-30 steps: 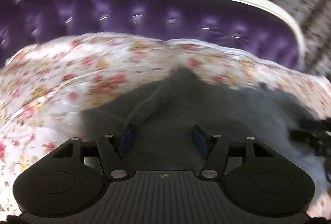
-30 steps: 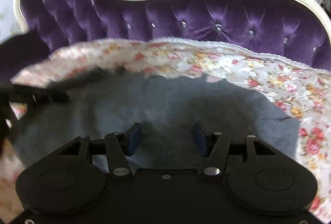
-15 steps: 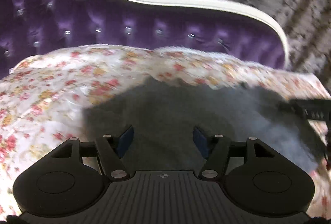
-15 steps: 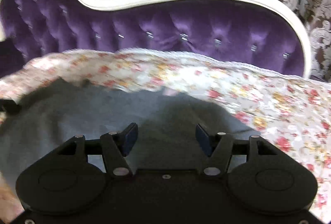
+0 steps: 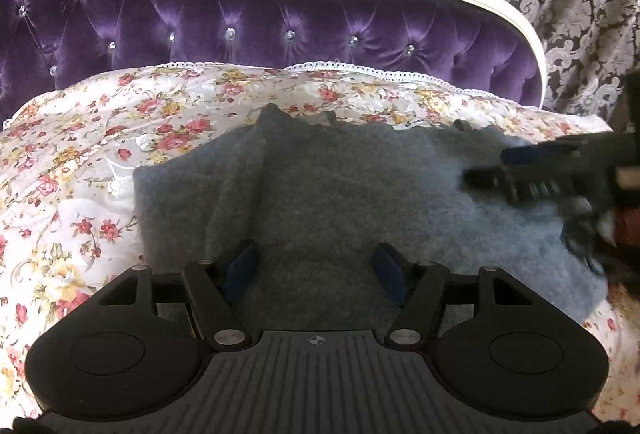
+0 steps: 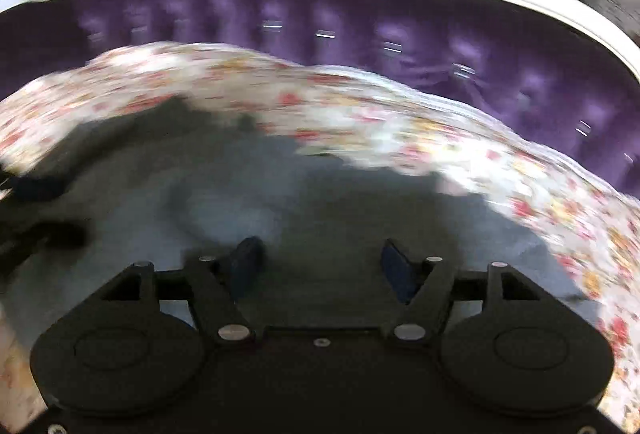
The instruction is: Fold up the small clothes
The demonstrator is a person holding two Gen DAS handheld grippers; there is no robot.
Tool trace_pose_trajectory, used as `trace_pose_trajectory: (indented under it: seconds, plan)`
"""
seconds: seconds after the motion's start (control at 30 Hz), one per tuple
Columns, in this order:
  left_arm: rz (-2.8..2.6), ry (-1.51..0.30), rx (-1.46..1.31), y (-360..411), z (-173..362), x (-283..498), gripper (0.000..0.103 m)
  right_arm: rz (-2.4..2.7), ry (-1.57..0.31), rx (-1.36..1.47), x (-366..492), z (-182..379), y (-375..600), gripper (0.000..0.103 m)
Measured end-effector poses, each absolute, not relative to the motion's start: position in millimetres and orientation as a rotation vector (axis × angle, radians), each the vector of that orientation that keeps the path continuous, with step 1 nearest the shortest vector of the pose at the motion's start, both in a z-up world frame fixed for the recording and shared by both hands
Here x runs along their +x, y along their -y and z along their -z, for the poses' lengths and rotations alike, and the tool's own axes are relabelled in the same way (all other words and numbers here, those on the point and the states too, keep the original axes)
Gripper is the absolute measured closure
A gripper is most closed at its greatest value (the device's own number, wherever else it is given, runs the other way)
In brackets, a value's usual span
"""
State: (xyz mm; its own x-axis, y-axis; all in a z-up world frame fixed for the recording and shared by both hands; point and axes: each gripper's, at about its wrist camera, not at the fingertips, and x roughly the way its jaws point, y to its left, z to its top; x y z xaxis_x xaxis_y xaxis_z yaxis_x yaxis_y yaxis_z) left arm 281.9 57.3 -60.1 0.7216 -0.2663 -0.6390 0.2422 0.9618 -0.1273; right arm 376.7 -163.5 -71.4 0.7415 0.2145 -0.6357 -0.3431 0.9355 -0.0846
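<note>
Both the left gripper [image 5: 316, 268] and the right gripper [image 6: 322, 266] hover released, fingers spread, over a grey garment [image 5: 320, 193] on the floral cover [image 5: 80, 153]

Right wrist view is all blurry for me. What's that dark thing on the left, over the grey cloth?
Observer: That's the left gripper. Its own camera is sharp and shows it open, holding nothing.
Operator: Is the grey cloth flat?
Observer: Not quite. The grey cloth has a long raised fold on its left part.
Operator: Is my gripper holding it?
Observer: No. From the left camera, the right gripper reaches over the cloth's right edge; your own view shows it open.
</note>
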Motion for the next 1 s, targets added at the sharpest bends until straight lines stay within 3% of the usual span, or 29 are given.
trace_pose_trajectory:
  seconds: [0.07,0.13,0.27,0.5,0.63,0.9,1.0]
  plan:
    - [0.280,-0.712,-0.036,-56,60,281,0.039,-0.237,-0.692,-0.187,391,74,176,0.034]
    - [0.278,-0.714,-0.038,-56,60,282,0.039,-0.217,-0.722,-0.125,404,77,191,0.025]
    - [0.279,-0.719,-0.037,-55,59,282,0.039,-0.211,-0.724,-0.087,405,75,198,0.024]
    - [0.313,-0.732,-0.094,-69,53,284,0.037,-0.293,-0.620,0.140,367,56,236,0.021]
    - [0.281,-0.741,-0.217,-94,50,298,0.037,-0.273,-0.603,0.184,337,57,266,0.016]
    - [0.101,-0.782,-0.281,-128,45,332,0.036,-0.218,-0.605,0.241,293,62,308,0.015]
    - [0.123,-0.740,-0.228,-118,30,317,0.035,-0.231,-0.607,0.278,285,64,320,0.007]
